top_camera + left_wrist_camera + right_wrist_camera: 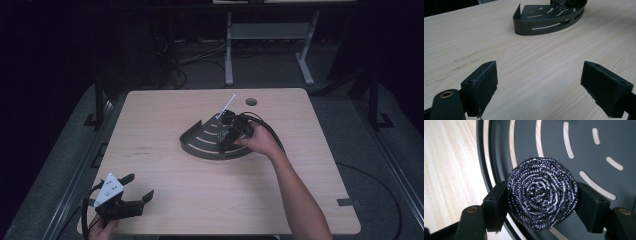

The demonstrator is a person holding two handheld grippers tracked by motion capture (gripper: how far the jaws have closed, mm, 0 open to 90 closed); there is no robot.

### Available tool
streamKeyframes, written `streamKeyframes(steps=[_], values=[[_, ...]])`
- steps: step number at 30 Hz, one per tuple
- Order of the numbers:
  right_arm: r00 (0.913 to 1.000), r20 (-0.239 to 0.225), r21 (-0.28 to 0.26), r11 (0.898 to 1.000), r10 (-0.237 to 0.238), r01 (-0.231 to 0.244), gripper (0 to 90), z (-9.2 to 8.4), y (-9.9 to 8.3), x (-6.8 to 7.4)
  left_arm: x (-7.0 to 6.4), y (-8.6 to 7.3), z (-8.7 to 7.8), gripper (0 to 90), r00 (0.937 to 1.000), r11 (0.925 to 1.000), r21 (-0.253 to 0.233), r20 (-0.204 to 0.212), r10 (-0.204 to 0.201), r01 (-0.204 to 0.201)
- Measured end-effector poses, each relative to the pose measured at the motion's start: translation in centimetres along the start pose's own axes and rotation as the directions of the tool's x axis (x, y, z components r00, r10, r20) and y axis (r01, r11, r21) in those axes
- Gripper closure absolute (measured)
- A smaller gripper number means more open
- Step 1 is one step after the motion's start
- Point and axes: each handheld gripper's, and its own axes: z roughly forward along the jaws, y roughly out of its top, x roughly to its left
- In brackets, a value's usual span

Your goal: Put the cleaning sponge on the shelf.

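High view: my right gripper over dark slotted tray mid-table toward far edge; left gripper idle at near-left corner.
Left gripper view: jaws wide apart, nothing held (bare table).
Right gripper view: jaws clamped on steel scourer, low over tray floor. Risk, I judge: springy coils snag pads on release, or scourer rolls toward rim.

A pale wooden table; metal frame legs behind it.

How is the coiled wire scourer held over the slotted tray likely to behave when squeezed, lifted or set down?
The scourer is a loose coil of thin wire, so it probably feels springy and light. Its rough strands should resist slipping between the right gripper jaws that clamp its sides. Being round, it might roll a little on the tray, though the tray wall would likely stop it.
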Motion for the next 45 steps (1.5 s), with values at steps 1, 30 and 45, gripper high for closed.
streamKeyframes(steps=[1, 30, 45], values=[[1.0000, -0.003, 0.006, 1.000, 0.004, -0.004, 31.3, 0.2, 0.0, -0.1, 0.0, 0.0, 0.0, 13.3, 1.0000, 1.0000, -0.001, 0.001, 0.001, -0.001], [0.9987, -0.004, 0.035, 0.998, 0.050, -0.050, 30.8, 1.6, -0.3, -1.3, 0.0, 0.0, 0.1, 13.3, 1.0000, 1.0000, 0.006, -0.003, 0.003, -0.003], [0.9983, -0.008, 0.042, 0.998, 0.057, -0.057, 30.4, 2.2, -0.3, -1.6, 0.0, 0.0, 0.2, 13.3, 1.0000, 1.0000, 0.004, -0.002, -0.004, 0.004]])
